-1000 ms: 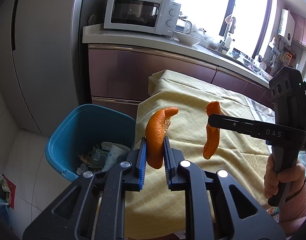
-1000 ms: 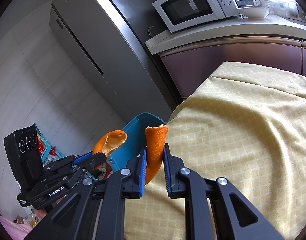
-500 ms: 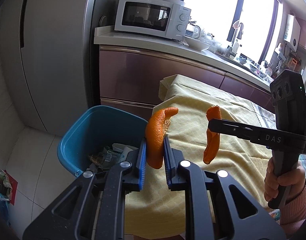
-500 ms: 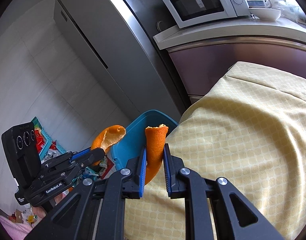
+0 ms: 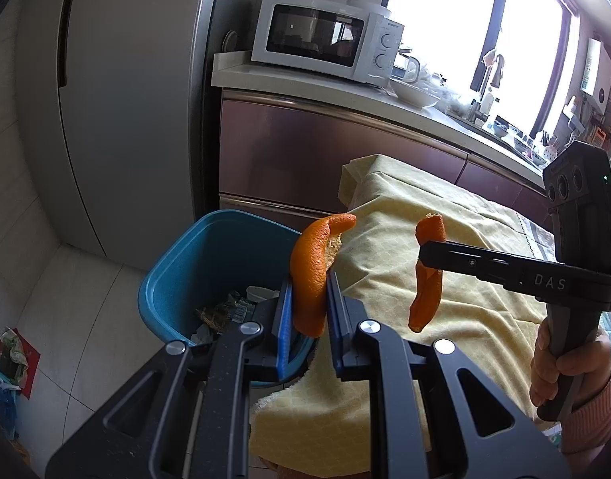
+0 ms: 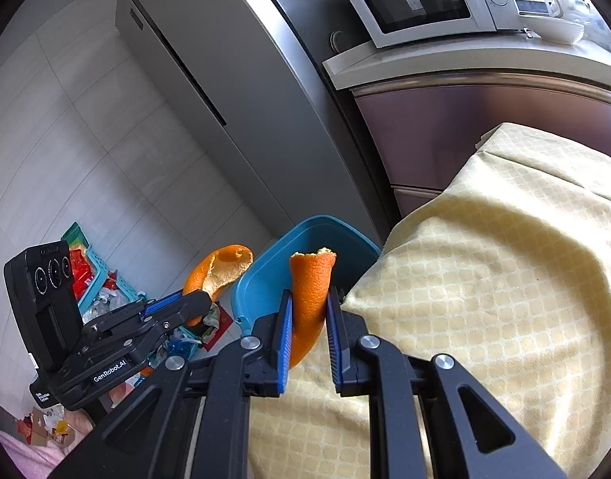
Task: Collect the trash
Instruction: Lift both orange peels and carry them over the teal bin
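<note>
My left gripper (image 5: pixel 308 319) is shut on a curved orange peel (image 5: pixel 311 275), held over the right rim of a blue trash bin (image 5: pixel 177 275) with litter inside. My right gripper (image 6: pixel 308 337) is shut on a second orange peel strip (image 6: pixel 311 291), held over the edge of the yellow tablecloth (image 6: pixel 485 279), just beside the bin (image 6: pixel 265 279). The right gripper and its peel (image 5: pixel 427 275) also show in the left wrist view, to the right. The left gripper with its peel (image 6: pixel 217 269) shows at the left of the right wrist view.
A grey fridge (image 5: pixel 125 99) stands behind the bin. A counter with a white microwave (image 5: pixel 325 36) and purple cabinets (image 5: pixel 305 159) runs behind the table. A turquoise crate with clutter (image 6: pixel 93 283) sits on the tiled floor at left.
Both grippers have moved left toward the bin with their peels still held. The bin now lies closer under the left gripper.
</note>
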A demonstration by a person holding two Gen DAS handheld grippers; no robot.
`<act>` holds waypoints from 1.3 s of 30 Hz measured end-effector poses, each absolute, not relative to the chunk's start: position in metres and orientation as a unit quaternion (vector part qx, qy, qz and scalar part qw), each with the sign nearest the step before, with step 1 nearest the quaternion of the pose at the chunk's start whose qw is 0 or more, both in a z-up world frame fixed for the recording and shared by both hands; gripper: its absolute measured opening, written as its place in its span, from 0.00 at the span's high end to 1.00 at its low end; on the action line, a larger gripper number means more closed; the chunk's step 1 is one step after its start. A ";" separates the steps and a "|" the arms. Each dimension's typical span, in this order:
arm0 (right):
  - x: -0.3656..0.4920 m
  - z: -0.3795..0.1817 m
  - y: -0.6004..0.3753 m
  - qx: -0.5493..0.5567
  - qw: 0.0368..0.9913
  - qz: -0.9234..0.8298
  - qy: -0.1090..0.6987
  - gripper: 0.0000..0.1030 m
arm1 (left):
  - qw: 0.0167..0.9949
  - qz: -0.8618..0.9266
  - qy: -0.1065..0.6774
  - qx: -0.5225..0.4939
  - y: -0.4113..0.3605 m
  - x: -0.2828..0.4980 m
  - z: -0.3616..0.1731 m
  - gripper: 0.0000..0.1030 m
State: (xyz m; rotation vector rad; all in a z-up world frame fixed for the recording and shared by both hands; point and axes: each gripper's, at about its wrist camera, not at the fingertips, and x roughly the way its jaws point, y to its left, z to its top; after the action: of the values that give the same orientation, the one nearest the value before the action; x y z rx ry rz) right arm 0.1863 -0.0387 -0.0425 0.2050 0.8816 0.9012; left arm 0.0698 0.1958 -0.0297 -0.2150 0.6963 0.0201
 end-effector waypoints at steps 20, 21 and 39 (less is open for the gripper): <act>0.194 -0.045 -0.014 0.081 0.796 0.430 0.419 0.86 | 0.931 0.034 0.345 -0.115 0.211 0.072 -0.039 0.84; 0.195 -0.045 -0.012 0.080 0.795 0.430 0.419 0.86 | 0.931 0.035 0.346 -0.115 0.211 0.072 -0.040 0.84; 0.204 -0.053 0.016 0.067 0.788 0.433 0.433 0.86 | 0.925 0.046 0.356 -0.122 0.223 0.086 -0.053 0.84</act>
State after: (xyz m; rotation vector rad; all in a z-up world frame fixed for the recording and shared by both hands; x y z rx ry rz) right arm 0.2041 0.0156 -0.0531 0.1448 0.9331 0.9331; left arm 0.0855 0.2232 -0.0525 -0.2500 0.7309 0.0953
